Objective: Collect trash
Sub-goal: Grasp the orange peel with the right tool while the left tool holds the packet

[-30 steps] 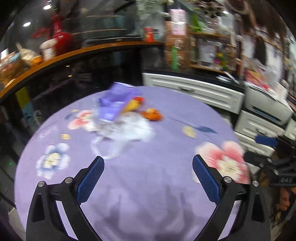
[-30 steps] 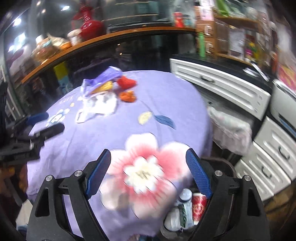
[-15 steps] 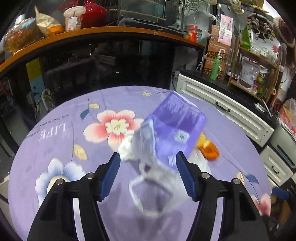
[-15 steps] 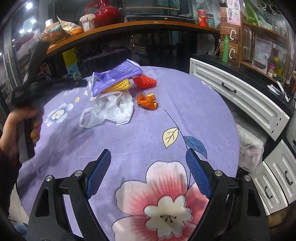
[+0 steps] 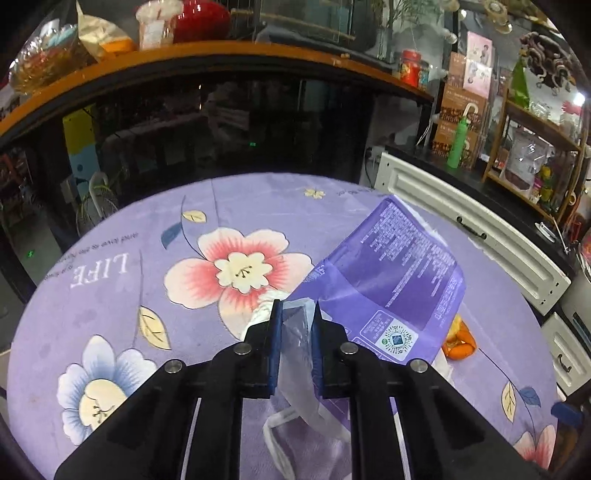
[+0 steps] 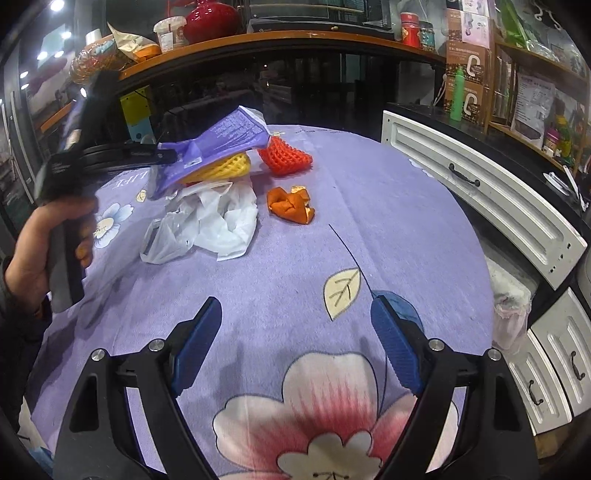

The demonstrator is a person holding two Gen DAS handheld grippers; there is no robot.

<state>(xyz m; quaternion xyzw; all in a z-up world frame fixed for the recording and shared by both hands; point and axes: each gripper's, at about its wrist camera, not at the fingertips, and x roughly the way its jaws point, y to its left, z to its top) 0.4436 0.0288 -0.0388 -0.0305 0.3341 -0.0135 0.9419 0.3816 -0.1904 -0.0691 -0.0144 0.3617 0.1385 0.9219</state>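
A pile of trash lies on the purple flowered tablecloth [image 6: 388, 221]. On top is a purple printed wrapper [image 5: 391, 273], resting over a yellow foam net [image 6: 225, 166] and a white plastic bag [image 6: 225, 221]. A red foam net [image 6: 284, 155] and orange peel [image 6: 291, 203] lie beside them. My left gripper [image 5: 295, 314] is closing its jaws, and the wrapper's clear near edge is pinched between the pads. From the right wrist view the left gripper [image 6: 177, 156] grips the wrapper [image 6: 229, 136] at its left end. My right gripper [image 6: 295, 301] stands open and empty above the cloth, short of the pile.
A person's hand [image 6: 44, 240] holds the left gripper's handle at the left. White drawers [image 6: 480, 199] run along the right of the table, with a bag-lined bin [image 6: 511, 299] below them. A wooden shelf with a red vase [image 6: 210, 18] stands behind.
The left gripper came in over the trash pile and narrowed its jaws onto the purple wrapper's edge. The right gripper moved forward across the table, still open.
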